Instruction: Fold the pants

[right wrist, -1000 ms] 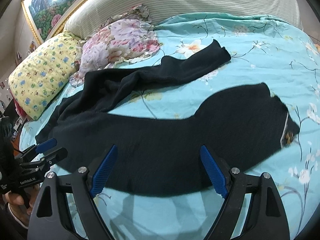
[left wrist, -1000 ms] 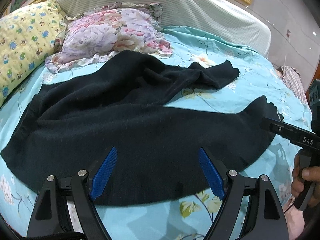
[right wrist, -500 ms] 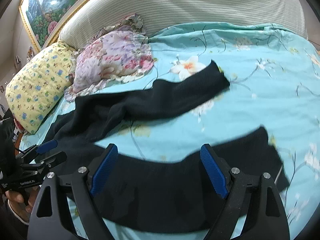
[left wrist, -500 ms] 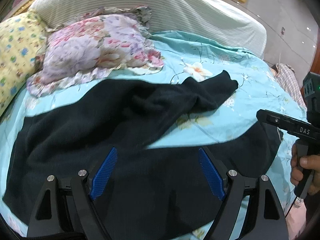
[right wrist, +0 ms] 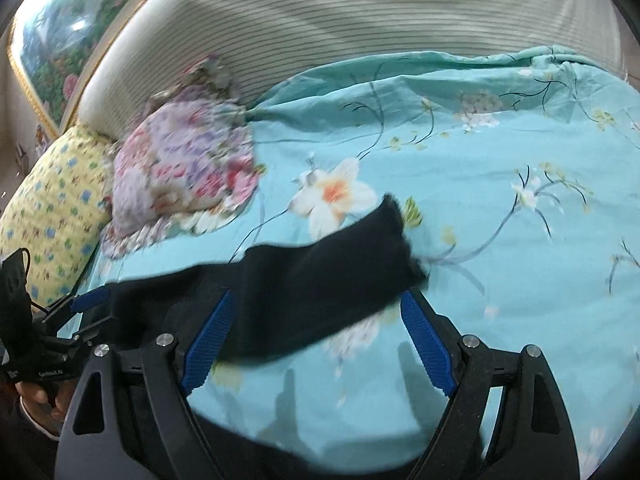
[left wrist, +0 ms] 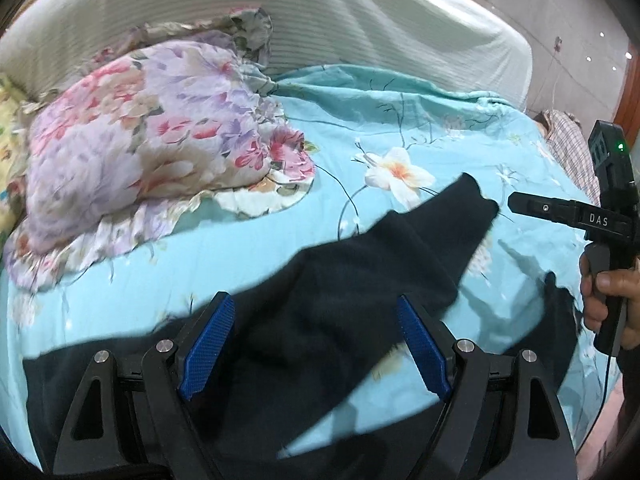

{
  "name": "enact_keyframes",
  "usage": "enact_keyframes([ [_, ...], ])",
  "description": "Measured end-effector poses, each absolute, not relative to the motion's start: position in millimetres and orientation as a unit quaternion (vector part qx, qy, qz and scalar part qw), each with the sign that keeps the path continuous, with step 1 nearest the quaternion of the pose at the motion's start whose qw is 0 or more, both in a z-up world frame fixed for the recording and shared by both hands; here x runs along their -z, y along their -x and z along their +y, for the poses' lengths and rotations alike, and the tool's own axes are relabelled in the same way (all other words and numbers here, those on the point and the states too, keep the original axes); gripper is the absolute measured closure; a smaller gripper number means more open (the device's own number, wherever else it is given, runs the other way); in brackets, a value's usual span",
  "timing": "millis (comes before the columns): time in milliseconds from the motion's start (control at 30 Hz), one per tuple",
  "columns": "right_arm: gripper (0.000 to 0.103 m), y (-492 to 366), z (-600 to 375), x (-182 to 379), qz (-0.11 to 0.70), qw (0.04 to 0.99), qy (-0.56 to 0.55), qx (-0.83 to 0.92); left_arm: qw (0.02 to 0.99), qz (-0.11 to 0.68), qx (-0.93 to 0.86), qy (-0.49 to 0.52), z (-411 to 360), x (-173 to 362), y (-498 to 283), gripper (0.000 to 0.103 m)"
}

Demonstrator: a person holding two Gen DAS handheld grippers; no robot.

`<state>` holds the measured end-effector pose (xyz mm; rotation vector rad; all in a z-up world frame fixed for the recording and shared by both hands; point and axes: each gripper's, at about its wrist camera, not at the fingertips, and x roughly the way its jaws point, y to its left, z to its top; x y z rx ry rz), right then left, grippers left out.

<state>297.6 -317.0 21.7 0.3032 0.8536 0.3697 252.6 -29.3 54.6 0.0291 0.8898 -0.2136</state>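
Note:
Black pants (left wrist: 360, 280) lie spread on a turquoise floral bedsheet (left wrist: 400, 120). The far leg runs up to the right and ends in a cuff (left wrist: 472, 208). My left gripper (left wrist: 314, 344) is open, hovering over that far leg where it meets the body of the pants, with nothing pinched. In the right wrist view the same leg (right wrist: 320, 276) crosses between the pads of my right gripper (right wrist: 316, 340), which is open above it near the cuff (right wrist: 396, 232). The nearer leg is mostly hidden under both grippers. Each gripper shows in the other's view, the right gripper (left wrist: 560, 216) and the left gripper (right wrist: 84, 304).
A pink and purple floral pillow (left wrist: 140, 160) and a yellow patterned pillow (right wrist: 48, 216) sit at the far left against a striped headboard (left wrist: 320, 20). A plaid cloth (left wrist: 572, 148) lies off the bed's right side. A hand (left wrist: 612, 296) holds the right gripper.
Both grippers have moved forward across the bed, from over the near leg to over the far leg. The pants lie as before. Both grippers stay open.

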Motion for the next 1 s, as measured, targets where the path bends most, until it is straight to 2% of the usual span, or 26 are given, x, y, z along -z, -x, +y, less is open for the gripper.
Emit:
enact_keyframes([
  [400, 0.018, -375, -324, -4, 0.443, 0.874, -0.106, -0.169, 0.862, 0.482, 0.145, -0.056, -39, -17, -329, 0.019],
  [533, 0.026, -395, -323, 9, 0.466, 0.862, -0.097, -0.178, 0.840, 0.514, 0.165, -0.054, -37, 8, -347, 0.019],
  [633, 0.040, -402, -319, 17, 0.477, 0.854, -0.086, -0.187, 0.830, 0.529, 0.168, -0.054, -35, 24, -353, 0.019],
  [700, 0.070, -405, -316, 24, 0.486, 0.847, -0.089, -0.198, 0.832, 0.524, 0.170, -0.061, -37, 26, -351, 0.021],
  [733, 0.076, -405, -315, 25, 0.487, 0.845, -0.089, -0.200, 0.833, 0.523, 0.174, -0.062, -38, 25, -350, 0.024],
  [767, 0.088, -404, -315, 26, 0.485, 0.847, -0.089, -0.199, 0.832, 0.522, 0.179, -0.061, -39, 24, -348, 0.041],
  [800, 0.092, -403, -316, 25, 0.481, 0.850, -0.087, -0.197, 0.830, 0.521, 0.189, -0.061, -41, 22, -346, 0.053],
  [833, 0.093, -402, -316, 24, 0.477, 0.852, -0.088, -0.198, 0.827, 0.521, 0.202, -0.062, -43, 20, -341, 0.080],
  [867, 0.095, -399, -318, 22, 0.472, 0.853, -0.093, -0.202, 0.826, 0.521, 0.204, -0.066, -45, 18, -338, 0.089],
  [1000, 0.097, -388, -322, 9, 0.454, 0.863, -0.091, -0.204, 0.837, 0.496, 0.220, -0.071, -49, -5, -313, 0.097],
])
